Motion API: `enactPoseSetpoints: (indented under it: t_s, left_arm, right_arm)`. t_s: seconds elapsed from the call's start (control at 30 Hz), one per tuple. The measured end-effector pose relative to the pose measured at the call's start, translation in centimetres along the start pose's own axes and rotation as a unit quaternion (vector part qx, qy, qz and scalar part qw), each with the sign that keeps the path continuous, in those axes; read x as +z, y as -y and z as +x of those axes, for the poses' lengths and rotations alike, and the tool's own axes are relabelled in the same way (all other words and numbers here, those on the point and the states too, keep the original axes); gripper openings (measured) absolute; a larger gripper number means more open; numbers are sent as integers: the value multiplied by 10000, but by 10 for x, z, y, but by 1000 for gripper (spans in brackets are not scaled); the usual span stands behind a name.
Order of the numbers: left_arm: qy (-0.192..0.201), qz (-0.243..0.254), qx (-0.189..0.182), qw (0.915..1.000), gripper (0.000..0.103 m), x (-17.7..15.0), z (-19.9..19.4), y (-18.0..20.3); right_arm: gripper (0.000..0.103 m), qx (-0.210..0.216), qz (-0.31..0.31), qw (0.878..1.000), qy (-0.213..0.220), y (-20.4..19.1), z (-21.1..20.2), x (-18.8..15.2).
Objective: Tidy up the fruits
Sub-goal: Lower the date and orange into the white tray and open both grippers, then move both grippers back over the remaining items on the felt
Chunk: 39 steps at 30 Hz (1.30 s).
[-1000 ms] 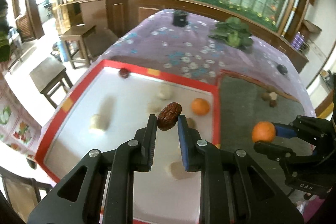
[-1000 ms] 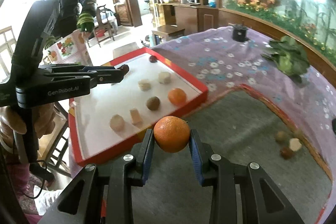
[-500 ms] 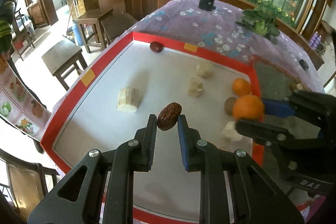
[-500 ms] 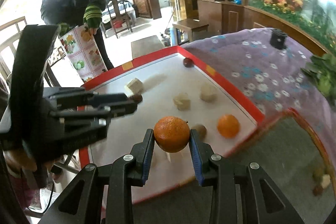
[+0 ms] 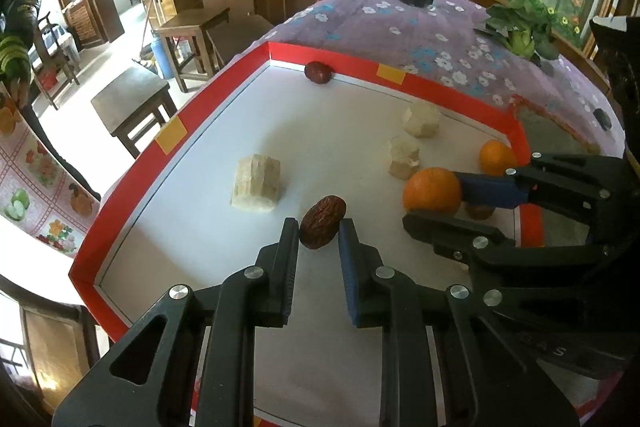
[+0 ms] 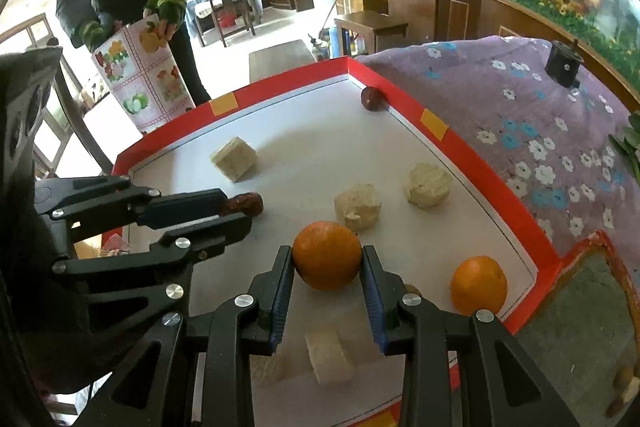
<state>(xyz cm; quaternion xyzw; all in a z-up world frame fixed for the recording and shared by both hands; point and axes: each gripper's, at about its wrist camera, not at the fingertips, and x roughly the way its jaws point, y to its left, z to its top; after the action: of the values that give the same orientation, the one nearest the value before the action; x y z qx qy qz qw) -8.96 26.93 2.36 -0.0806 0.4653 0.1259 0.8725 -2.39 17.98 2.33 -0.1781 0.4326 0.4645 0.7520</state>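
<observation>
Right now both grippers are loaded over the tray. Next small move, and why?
Probably lower the right gripper and release its orange beside the loose orange, since like fruits group there; the left gripper holds a red date.

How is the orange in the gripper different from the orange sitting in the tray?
The held orange is pinched between the right gripper's fingers; the loose orange rests free on the white tray near its red rim. The held orange looks bigger, though it is nearer the camera. Both are round and orange.
</observation>
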Motion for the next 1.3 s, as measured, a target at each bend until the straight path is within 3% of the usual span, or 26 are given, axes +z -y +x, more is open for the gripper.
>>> enactPoseSetpoints:
  t_s: [0.2, 0.27, 0.33, 0.4, 0.7, 0.87, 1.07, 1.3]
  left_arm:
    - [-85, -34, 157, 9998, 24, -1, 3, 1]
    - [-64, -89, 219, 9997, 34, -1, 1, -2]
    - [26, -176, 213, 9996, 51, 1, -5, -5]
    - [164, -234, 236, 9993, 55, 3, -13, -6]
    - [425, -153, 128, 9989, 55, 10, -36, 17]
    - [479, -150, -120, 9987, 63, 16, -43, 35]
    - [381, 38, -499, 9980, 63, 23, -42, 68]
    - [248, 303, -656, 9971, 63, 26, -42, 103]
  right_arm:
    - [38, 11, 70, 10000, 60, 2, -7, -1]
    - [39, -23, 98, 9999, 123, 3, -15, -2]
    - [40, -53, 157, 9996, 219, 6, -26, -5]
    - [41, -86, 232, 9992, 302, 10, -37, -10]
    - [43, -311, 630, 9959, 565, 36, -81, -44]
    - [44, -594, 926, 9917, 664, 59, -114, -78]
    - [44, -958, 1475, 9825, 620, 97, -141, -127]
    - [45, -1249, 1938, 9705, 705, 133, -169, -171]
